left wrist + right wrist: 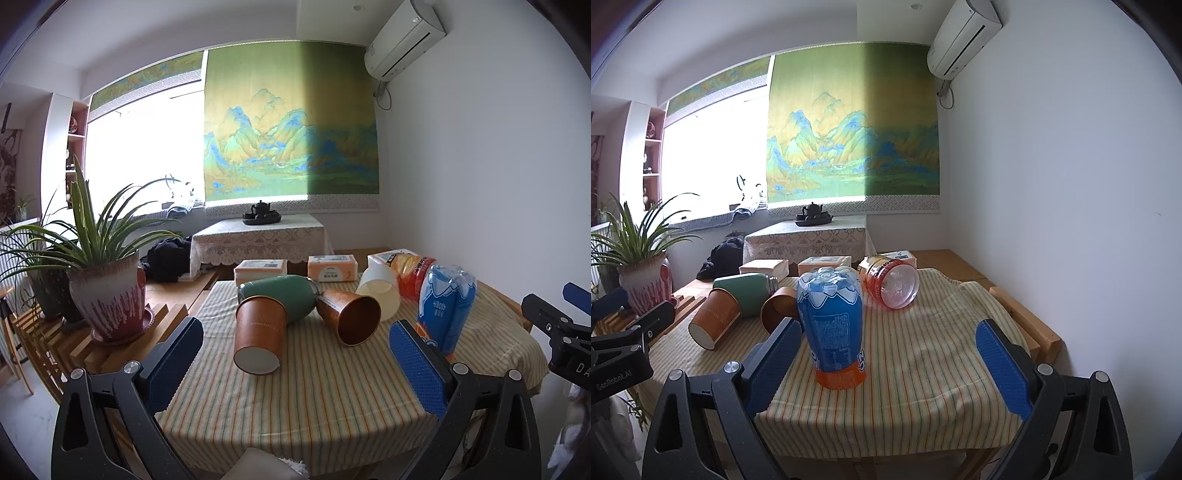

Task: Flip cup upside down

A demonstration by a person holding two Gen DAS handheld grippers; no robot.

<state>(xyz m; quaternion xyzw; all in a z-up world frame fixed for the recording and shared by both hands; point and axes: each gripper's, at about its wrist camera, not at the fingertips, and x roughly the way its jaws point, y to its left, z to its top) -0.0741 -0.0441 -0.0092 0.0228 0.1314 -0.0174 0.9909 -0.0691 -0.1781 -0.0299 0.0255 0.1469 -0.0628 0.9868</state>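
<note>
Several cups lie on their sides on the striped tablecloth (314, 398). A brown paper cup (258, 332) lies with its white base toward me; it also shows in the right wrist view (714, 319). A copper cup (351, 314) lies with its mouth toward me, and a cream cup (380, 291) lies behind it. My left gripper (295, 354) is open and empty, in front of the brown paper cup. My right gripper (886, 362) is open and empty, its left pad next to an upside-down blue and orange bottle (833, 332).
A green flask (280, 295) lies behind the cups. An orange bottle (890, 280) lies on its side at the back. Tissue packs (260, 269) sit at the table's far edge. Potted plants (107, 295) stand on a wooden rack at left. A white wall is at right.
</note>
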